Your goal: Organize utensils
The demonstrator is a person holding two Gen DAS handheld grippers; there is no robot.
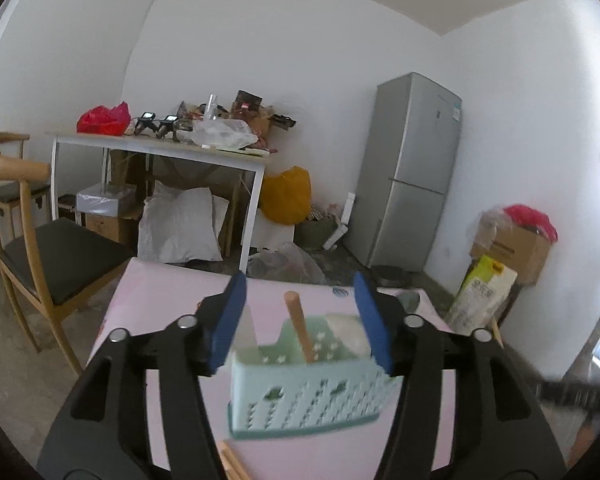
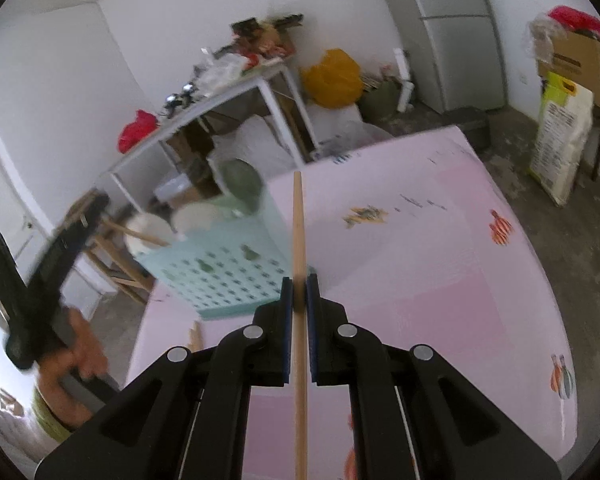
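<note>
The left gripper (image 1: 300,320) is held with its blue-padded fingers (image 1: 228,320) standing apart, and nothing is pressed between them. Framed in the gap, though farther off, a mint-green perforated utensil basket (image 1: 304,396) is seen standing on the pink desk (image 1: 160,300). A wooden handle (image 1: 300,326) rises tilted out of the basket, and pale rounded utensil heads — blurred, so their kind cannot be told — are seen inside it toward the right. Two wooden stick ends (image 1: 232,462) lie on the desk just in front of the basket, at the lower edge of the left wrist view.

The right gripper (image 2: 299,292) is clamped on a long wooden stick (image 2: 299,232), which runs straight up between the fingers (image 2: 286,300) and extends well past them both ways. In this view the basket (image 2: 220,276) is seen just left of the stick, at the desk's left part; whether stick and basket touch cannot be told. The desk cover (image 2: 440,260) is printed with small fish figures.

At the left of the right wrist view, the other gripper's black body (image 2: 44,280) is seen blurred, held by a hand (image 2: 80,356).

Beyond the desk — well apart — a white side table (image 1: 160,148) piled with clutter, a wooden chair (image 1: 32,248) and a grey fridge (image 1: 412,168) are visible.
</note>
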